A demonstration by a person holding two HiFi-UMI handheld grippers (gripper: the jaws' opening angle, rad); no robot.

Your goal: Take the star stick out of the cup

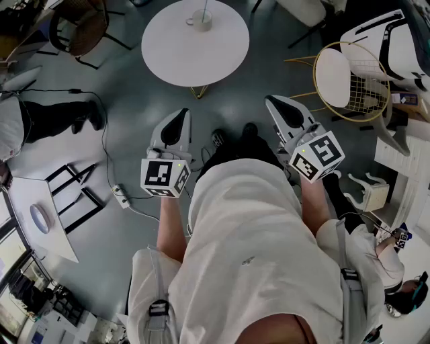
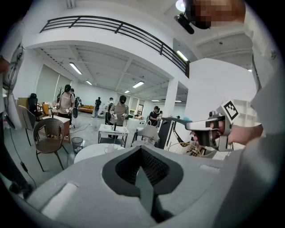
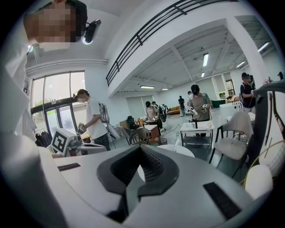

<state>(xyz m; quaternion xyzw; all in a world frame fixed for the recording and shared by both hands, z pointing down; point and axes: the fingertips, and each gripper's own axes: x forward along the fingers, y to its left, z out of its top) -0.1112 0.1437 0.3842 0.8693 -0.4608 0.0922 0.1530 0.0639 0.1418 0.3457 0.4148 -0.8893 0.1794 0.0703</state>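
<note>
The stick is not yet taken from the cup at the tabletop's far edge. The left claw and right claw are held clenched, empty, well away.

Premises were a large open work hall, lab-like in character. A railed gallery ran overhead, with strip lights on a high ceiling. Several people stood among loose chairs. A power strip trailed cable across the floor.
</note>
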